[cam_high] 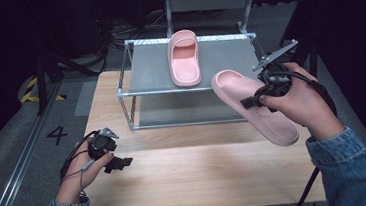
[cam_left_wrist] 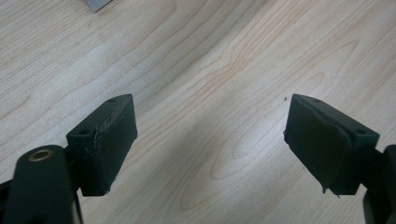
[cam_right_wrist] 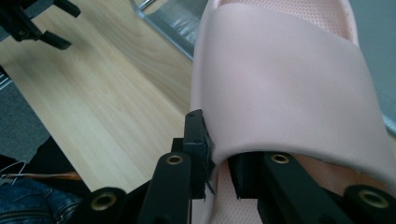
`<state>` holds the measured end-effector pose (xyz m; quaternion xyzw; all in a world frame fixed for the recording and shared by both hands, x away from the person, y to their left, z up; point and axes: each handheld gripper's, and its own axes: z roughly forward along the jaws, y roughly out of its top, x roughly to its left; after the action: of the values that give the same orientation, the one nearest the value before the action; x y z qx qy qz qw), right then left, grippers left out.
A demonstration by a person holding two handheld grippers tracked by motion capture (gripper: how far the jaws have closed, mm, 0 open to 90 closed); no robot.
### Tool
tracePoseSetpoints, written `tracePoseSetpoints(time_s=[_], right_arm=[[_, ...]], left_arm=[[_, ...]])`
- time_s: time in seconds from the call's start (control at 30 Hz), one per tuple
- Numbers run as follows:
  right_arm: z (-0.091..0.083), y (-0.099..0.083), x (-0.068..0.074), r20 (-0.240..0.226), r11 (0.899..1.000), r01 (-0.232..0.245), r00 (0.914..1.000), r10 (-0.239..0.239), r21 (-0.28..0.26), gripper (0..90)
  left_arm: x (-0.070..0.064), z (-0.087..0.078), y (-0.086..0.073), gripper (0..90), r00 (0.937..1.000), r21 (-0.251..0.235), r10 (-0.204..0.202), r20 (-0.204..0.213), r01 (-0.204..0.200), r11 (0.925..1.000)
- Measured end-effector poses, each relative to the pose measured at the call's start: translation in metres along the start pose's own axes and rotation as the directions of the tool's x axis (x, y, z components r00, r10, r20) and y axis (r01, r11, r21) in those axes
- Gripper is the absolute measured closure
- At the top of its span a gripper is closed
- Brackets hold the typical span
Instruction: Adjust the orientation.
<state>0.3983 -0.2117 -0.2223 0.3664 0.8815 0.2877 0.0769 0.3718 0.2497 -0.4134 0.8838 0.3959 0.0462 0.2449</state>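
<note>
While the left claw (cam_high: pixel 121 162) idles wide open and empty over the surface (cam_high: pixel 201 166), the right claw (cam_high: pixel 251 102) pinches the slipper (cam_high: pixel 262 108) strap, held aloft near the shelf (cam_high: pixel 158 70), likely to pair it with the other slipper (cam_high: pixel 184 57).

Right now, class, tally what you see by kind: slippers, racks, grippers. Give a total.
Pink slippers: 2, one on the metal rack's top shelf, one held over the table's right side.
Metal racks: 1.
Grippers: 2, the left gripper open, the right gripper shut on the held slipper.
Total: 5.
</note>
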Motion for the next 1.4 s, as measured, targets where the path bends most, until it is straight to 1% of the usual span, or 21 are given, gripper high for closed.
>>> tracePoseSetpoints(time_s=[0.1,0.13,0.17,0.33,0.43,0.47,0.5,0.57,0.6,0.63,0.73,0.87,1.0,1.07,1.2,1.27,1.33,1.4], right_arm=[[0.002,0.010,-0.007,0.018,1.000,-0.015,0.9997,0.014,0.008,79.5],[0.002,0.010,-0.007,0.018,1.000,-0.015,0.9997,0.014,0.008,79.5],[0.004,0.018,-0.013,0.025,1.000,-0.028,0.9993,0.027,0.010,79.5],[0.010,0.034,-0.026,0.053,0.998,-0.051,0.9974,0.049,0.031,79.4],[0.016,0.046,-0.034,0.079,0.997,-0.064,0.9951,0.060,0.040,79.3],[0.018,0.049,-0.037,0.081,0.997,-0.072,0.9944,0.068,0.041,79.4],[0.018,0.049,-0.037,0.081,0.997,-0.072,0.9944,0.068,0.041,79.4],[0.024,0.061,-0.044,0.094,0.995,-0.086,0.9923,0.081,0.053,79.5],[0.024,0.061,-0.044,0.094,0.995,-0.086,0.9923,0.081,0.053,79.5],[0.027,0.067,-0.048,0.103,0.994,-0.094,0.9908,0.088,0.062,79.5],[0.033,0.074,-0.053,0.114,0.991,-0.109,0.9885,0.099,0.082,79.5],[0.039,0.080,-0.058,0.131,0.989,-0.118,0.9857,0.106,0.090,79.5],[0.045,0.086,-0.061,0.135,0.987,-0.125,0.9846,0.112,0.100,79.5],[0.049,0.089,-0.062,0.138,0.986,-0.132,0.9834,0.118,0.104,79.5],[0.053,0.089,-0.066,0.144,0.982,-0.149,0.9807,0.132,0.118,79.2],[0.056,0.089,-0.068,0.146,0.981,-0.151,0.9804,0.133,0.119,78.7],[0.057,0.088,-0.069,0.142,0.982,-0.146,0.9814,0.129,0.119,77.5],[0.057,0.087,-0.069,0.138,0.983,-0.139,0.9829,0.122,0.123,74.0]], left_arm=[[0.001,0.000,0.000,17.5,1.0000,-0.001,-0.007,-0.006,0.007,1.0000],[0.001,0.000,0.000,17.6,1.0000,-0.001,-0.007,-0.006,0.007,1.0000],[0.001,0.000,-0.001,17.6,0.9999,0.000,-0.014,-0.006,0.014,0.9999],[0.001,0.002,0.000,17.6,0.9999,0.001,-0.010,-0.009,0.010,0.9999],[0.003,0.002,-0.001,17.8,0.9999,0.001,-0.005,-0.012,0.005,1.0000],[0.003,0.002,-0.001,17.8,0.9999,0.001,-0.005,-0.012,0.005,1.0000],[0.003,0.002,-0.001,17.8,0.9999,0.003,-0.013,-0.011,0.013,0.9999],[0.003,0.002,-0.001,17.9,0.9998,0.000,-0.015,-0.010,0.015,0.9999],[0.003,0.002,-0.001,17.9,0.9999,0.000,-0.014,-0.009,0.014,0.9999],[0.003,0.001,-0.001,17.9,0.9999,0.001,-0.011,-0.008,0.011,0.9999],[0.003,0.001,-0.002,17.8,0.9999,0.003,-0.015,-0.005,0.015,0.9999],[0.005,0.002,-0.002,17.6,1.0000,0.007,-0.003,-0.005,0.003,1.0000],[0.006,0.001,-0.003,17.6,0.9999,0.004,-0.014,-0.006,0.015,0.9999],[0.006,0.000,-0.003,17.6,0.9999,0.003,-0.010,-0.007,0.010,0.9999],[0.006,0.001,-0.003,17.6,0.9999,0.006,-0.012,-0.007,0.012,0.9999],[0.006,0.002,-0.003,17.5,0.9999,0.009,-0.009,-0.006,0.009,0.9999],[0.006,0.002,-0.003,17.5,0.9999,0.009,-0.011,-0.003,0.011,0.9999],[0.006,0.002,-0.002,17.5,0.9999,0.010,-0.010,-0.002,0.010,0.9999]])
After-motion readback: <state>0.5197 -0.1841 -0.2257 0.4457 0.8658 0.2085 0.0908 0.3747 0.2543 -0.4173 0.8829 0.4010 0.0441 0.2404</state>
